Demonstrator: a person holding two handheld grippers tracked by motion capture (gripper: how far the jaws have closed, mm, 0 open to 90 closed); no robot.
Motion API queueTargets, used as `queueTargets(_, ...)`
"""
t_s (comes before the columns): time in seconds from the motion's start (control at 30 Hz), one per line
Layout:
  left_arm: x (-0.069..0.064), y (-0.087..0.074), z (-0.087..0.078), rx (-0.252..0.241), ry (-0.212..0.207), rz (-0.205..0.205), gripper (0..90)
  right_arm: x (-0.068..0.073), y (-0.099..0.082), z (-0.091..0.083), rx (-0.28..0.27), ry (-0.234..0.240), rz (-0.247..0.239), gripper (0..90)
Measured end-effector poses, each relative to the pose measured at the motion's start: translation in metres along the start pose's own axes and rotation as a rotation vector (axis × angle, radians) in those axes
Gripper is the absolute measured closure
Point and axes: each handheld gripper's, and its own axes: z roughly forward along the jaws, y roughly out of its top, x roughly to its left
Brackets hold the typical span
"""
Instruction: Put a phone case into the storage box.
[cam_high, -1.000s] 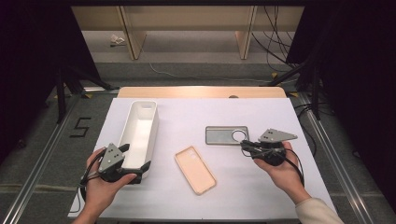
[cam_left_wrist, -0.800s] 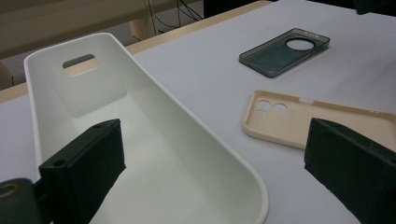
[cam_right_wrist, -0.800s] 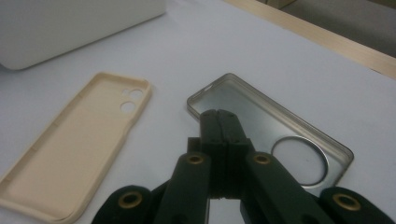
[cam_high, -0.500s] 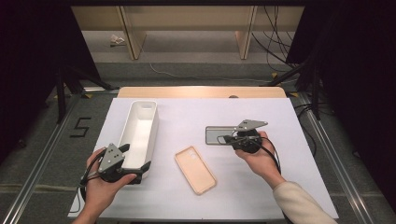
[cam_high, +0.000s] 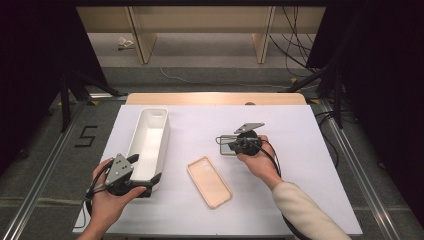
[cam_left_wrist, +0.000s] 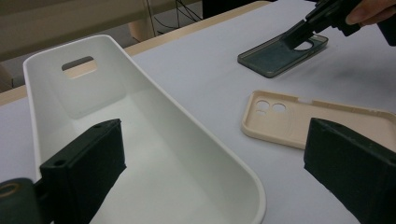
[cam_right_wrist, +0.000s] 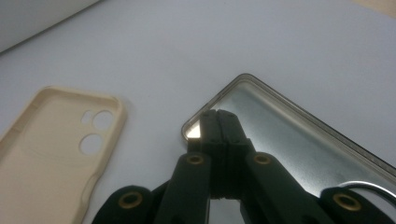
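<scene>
The grey phone case (cam_high: 227, 145) lies flat on the white table (cam_high: 310, 165), well right of the white bin (cam_high: 150, 142), with the beige phone case (cam_high: 209, 181) between and nearer the person. Since a second ago the right gripper (cam_high: 231, 145) has swung in from the case's far end over it; its jaws are clenched together on nothing, tips inside the tray near a corner (cam_right_wrist: 218, 122), probably to drag or pin it. The left gripper (cam_high: 150, 175) gapes wide at the bin's near end, empty
</scene>
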Motion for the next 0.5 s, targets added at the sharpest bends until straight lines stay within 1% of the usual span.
queueTargets(0.07, 0.0, 0.0, 0.0, -0.002, 0.0, 0.0, 4.6, 0.0, 0.001, 0.003, 0.007, -0.003, 0.006, 90.0)
queueTargets(0.1, 0.0, 0.0, 0.0, -0.003, 0.0, 0.0, 4.6, -0.001, 0.003, 0.008, 0.014, -0.008, 0.011, 90.0)
queueTargets(0.2, 0.0, 0.0, 0.0, -0.003, -0.001, 0.0, 4.6, -0.001, 0.005, 0.015, 0.034, -0.012, 0.026, 90.0)
queueTargets(0.33, 0.0, 0.0, 0.0, -0.002, -0.004, 0.001, 4.6, 0.003, 0.005, 0.024, 0.063, -0.013, 0.028, 90.0)
queueTargets(0.37, 0.0, 0.0, 0.0, -0.003, -0.003, 0.001, 4.6, 0.003, 0.005, 0.024, 0.063, -0.013, 0.028, 90.0)
queueTargets(0.4, -0.001, 0.0, -0.001, -0.005, -0.004, 0.001, 4.6, 0.004, 0.005, 0.028, 0.074, -0.021, 0.019, 90.0)
queueTargets(0.5, -0.001, 0.0, 0.0, -0.002, -0.006, 0.001, 4.6, 0.004, 0.006, 0.029, 0.082, -0.022, 0.028, 90.0)
